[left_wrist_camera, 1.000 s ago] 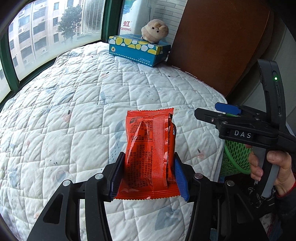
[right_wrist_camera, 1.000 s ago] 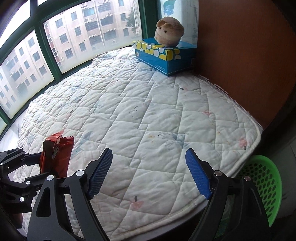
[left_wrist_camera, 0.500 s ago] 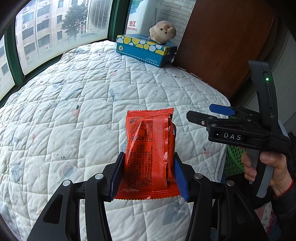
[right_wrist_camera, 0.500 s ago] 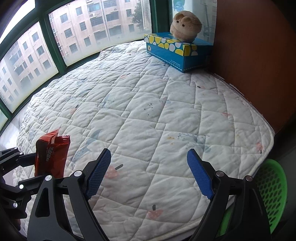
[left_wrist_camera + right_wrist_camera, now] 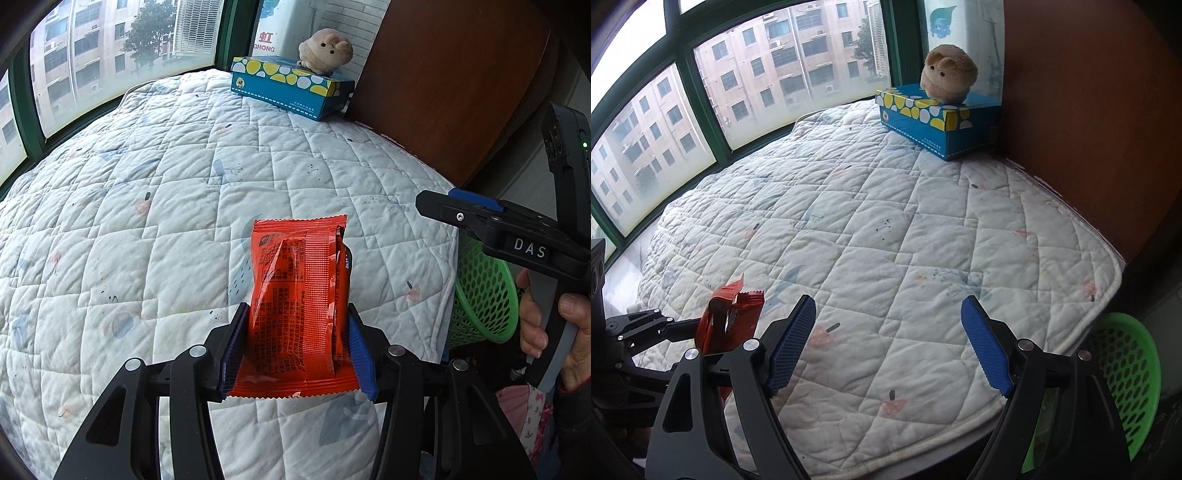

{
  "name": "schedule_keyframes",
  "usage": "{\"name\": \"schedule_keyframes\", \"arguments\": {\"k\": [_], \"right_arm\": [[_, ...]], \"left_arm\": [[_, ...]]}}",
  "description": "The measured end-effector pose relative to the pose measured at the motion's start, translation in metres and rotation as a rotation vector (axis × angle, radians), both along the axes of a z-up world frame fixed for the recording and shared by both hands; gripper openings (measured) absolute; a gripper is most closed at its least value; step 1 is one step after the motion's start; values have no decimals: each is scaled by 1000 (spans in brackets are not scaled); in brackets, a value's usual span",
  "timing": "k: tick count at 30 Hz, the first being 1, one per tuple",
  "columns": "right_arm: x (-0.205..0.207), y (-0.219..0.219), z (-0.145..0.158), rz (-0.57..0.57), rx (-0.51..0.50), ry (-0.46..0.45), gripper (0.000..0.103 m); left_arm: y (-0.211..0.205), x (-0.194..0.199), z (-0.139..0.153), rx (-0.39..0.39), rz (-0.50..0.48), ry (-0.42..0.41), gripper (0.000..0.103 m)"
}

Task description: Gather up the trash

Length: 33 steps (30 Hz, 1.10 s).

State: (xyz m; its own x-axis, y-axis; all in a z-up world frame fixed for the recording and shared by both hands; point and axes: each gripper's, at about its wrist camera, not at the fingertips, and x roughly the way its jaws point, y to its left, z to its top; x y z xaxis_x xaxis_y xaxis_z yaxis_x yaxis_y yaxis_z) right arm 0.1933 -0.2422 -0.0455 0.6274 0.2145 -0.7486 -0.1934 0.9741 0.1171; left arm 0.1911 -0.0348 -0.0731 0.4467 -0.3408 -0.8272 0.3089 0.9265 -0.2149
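My left gripper is shut on a red snack wrapper and holds it upright above the white quilted mattress. The wrapper also shows at the lower left of the right wrist view. My right gripper is open and empty above the mattress's near edge; it shows from the side in the left wrist view. A green mesh basket stands below the mattress's right edge, also in the left wrist view.
A blue tissue box with a beige plush toy on it sits at the mattress's far end. A brown wooden panel rises along the right. Green-framed windows run along the left and back.
Both grippers have moved forward and to the right over the mattress. The left gripper still holds the wrapper. The right gripper stays open.
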Motion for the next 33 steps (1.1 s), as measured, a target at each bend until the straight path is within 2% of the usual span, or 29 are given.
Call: {"name": "schedule_keyframes", "arguments": {"k": [7, 15, 20, 25, 33], "right_arm": [[-21, -28, 11, -51, -16, -23, 66], [-46, -75, 16, -146, -14, -26, 52], [-63, -108, 15, -209, -14, -27, 50], [-77, -136, 13, -252, -29, -17, 42], [-98, -178, 16, -320, -65, -17, 39]], "left_arm": [[-19, -2, 2, -10, -32, -1, 49], [-60, -5, 6, -27, -104, -5, 49], [-96, -9, 10, -29, -168, -10, 49], [-127, -13, 11, -39, -213, -6, 49], [-177, -19, 10, -30, -281, -4, 49]]}}
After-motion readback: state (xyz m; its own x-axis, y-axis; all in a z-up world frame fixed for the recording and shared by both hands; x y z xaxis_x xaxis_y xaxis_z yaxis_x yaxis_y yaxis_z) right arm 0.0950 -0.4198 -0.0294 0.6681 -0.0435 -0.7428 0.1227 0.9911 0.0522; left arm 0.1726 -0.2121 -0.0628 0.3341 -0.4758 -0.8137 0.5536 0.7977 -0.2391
